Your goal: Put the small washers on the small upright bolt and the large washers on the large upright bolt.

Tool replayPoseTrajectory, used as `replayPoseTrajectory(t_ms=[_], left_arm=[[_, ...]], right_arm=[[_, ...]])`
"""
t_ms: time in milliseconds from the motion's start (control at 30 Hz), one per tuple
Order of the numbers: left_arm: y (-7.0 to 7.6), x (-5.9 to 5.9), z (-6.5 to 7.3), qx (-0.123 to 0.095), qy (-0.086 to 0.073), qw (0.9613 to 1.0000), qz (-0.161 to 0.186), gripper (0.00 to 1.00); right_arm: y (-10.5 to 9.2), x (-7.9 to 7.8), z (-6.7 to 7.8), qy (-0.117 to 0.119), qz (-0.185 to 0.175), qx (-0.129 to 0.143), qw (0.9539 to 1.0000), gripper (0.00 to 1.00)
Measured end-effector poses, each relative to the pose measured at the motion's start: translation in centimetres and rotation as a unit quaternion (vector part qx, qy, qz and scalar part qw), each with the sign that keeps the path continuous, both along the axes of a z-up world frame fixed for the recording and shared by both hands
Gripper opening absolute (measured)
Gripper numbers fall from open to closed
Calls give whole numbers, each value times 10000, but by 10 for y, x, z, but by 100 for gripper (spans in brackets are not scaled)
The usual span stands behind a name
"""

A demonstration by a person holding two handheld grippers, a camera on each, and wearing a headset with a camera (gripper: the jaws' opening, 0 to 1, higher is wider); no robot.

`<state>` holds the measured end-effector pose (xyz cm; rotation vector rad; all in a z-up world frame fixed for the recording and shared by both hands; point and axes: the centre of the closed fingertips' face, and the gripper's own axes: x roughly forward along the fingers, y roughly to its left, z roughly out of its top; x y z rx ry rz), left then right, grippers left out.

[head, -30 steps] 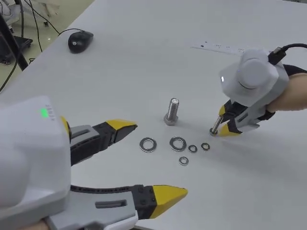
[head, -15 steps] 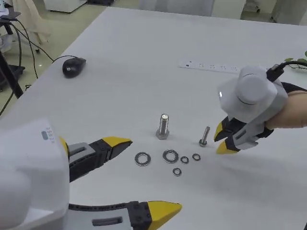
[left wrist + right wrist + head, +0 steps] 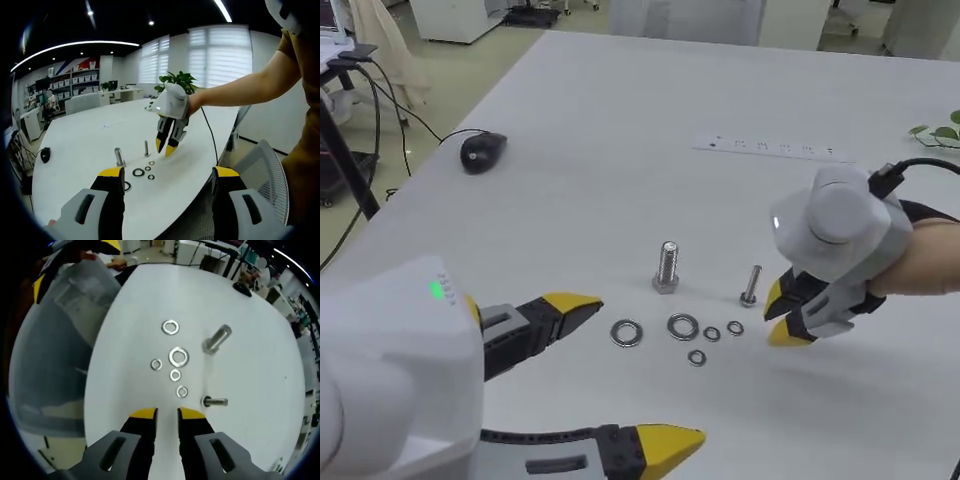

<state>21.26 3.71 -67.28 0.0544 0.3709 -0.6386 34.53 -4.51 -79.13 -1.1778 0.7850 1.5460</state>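
White tabletop [image 3: 570, 200] everywhere, and in the head view both bolts stand upright around mid-frame. The large bolt [image 3: 666, 268] is on the left and the small bolt [image 3: 751, 285] is off to its right, with a clear gap between them.

None of the washers are on a bolt. They're all lying flat just below the bolts: left large washer [image 3: 626, 332], right large washer [image 3: 683, 326], then the three small washers [image 3: 711, 333] clustered to the right of those, under the small bolt.

The right gripper [image 3: 778, 318] sits just right of the small bolt without touching it, its jaws only a little apart with nothing between them. The left gripper [image 3: 635, 370] is at the lower left, jaws spread wide and empty, tips pointing toward the washers.

Also a mouse [image 3: 482, 150] at upper left and a power strip [image 3: 770, 148] at upper right.
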Motion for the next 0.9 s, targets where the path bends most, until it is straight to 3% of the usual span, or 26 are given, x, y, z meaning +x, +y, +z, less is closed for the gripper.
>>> replayPoseTrajectory(t_ms=[200, 567, 900], left_arm=[[5, 1, -3, 2, 33, 10000, 36, 70], [16, 11, -6, -114, 54, 9998, 151, 70], [16, 16, -10, -194, 97, 9996, 157, 70]], right_arm=[[8, 2, -9, 104, -92, -33, 9999, 17], [24, 14, -28, 91, -112, -75, 9999, 17], [28, 17, -32, 199, -126, -133, 9996, 18]])
